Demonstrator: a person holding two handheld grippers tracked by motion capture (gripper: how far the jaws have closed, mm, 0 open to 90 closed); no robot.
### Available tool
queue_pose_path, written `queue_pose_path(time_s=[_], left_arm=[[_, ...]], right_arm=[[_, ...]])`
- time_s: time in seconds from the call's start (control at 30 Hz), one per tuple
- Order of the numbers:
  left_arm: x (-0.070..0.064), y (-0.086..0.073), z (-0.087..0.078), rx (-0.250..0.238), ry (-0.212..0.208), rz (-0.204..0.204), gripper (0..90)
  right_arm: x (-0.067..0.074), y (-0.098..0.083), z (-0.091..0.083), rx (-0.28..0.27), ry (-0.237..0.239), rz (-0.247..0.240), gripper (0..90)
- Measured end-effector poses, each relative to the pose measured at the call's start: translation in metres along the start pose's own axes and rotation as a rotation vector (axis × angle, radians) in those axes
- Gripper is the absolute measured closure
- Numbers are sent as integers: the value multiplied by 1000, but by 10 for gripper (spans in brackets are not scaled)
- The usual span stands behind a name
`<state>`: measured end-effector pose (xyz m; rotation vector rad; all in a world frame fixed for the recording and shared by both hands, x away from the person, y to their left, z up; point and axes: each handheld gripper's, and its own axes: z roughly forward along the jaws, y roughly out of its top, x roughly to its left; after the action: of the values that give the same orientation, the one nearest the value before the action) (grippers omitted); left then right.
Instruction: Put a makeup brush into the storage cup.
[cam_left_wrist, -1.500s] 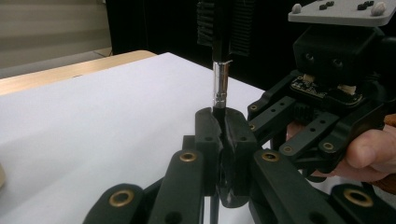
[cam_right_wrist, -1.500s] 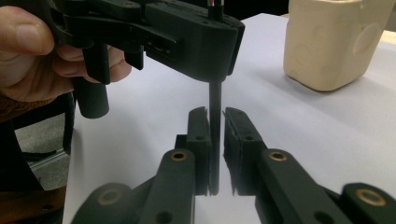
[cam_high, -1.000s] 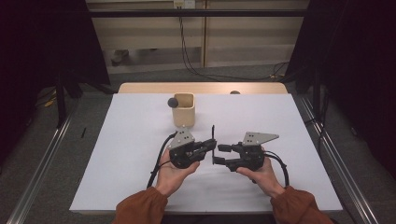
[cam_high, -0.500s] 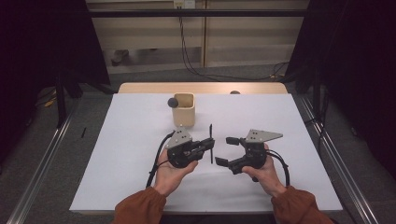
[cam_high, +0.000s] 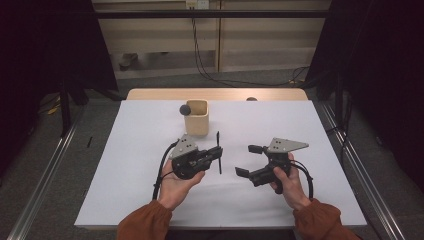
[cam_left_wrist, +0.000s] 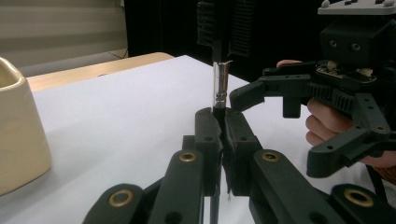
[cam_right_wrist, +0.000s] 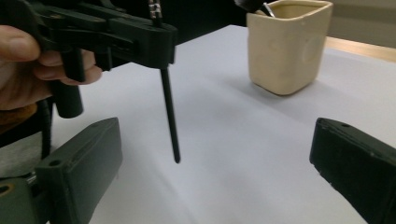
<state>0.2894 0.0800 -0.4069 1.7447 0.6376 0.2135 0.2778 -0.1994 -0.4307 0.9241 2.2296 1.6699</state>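
Gripping a thin black brush (cam_high: 218, 152), the left tool (cam_high: 214, 152) has its jaws pressed shut on the middle of the handle, so the brush stands nearly upright above the white bench (cam_high: 125, 165), just in front of the cream cup (cam_high: 196, 118). In the left gripper view the metal ferrule (cam_left_wrist: 220, 84) rises above the closed jaws toward what looks like dark bristles, though the top is cropped and I cannot be sure. In the right gripper view the handle end (cam_right_wrist: 171, 116) hangs free above the bench.

The right tool (cam_high: 248, 161) sits to the right of the brush, well apart from the cup, and its jaws have just been opening; they now stand wide with nothing between them.

Judging from this, the risk lies in the single narrow grip. The round, slick handle could pivot or slide between the left pads if the hand tilts, and the brush would drop onto the bench. If the left tool swings toward the cup, the long lower end might strike the cup's rim or wall and tip it, along with the dark round-headed item (cam_high: 185, 109) already leaning in it. The open right jaws, near the brush, could also knock it.
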Motion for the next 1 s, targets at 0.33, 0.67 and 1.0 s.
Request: queue_pose_path(time_s=[0.33,0.67,1.0], left_arm=[[11,1,-17,0,39,-10,857],[21,7,-29,-15,70,-19,857],[31,12,-40,-22,100,-19,857]], right_arm=[[-1,-4,-12,-13,-60,-17,23],[-2,-8,-25,-24,-107,-24,24],[-7,-16,-46,-52,-194,-15,31]])
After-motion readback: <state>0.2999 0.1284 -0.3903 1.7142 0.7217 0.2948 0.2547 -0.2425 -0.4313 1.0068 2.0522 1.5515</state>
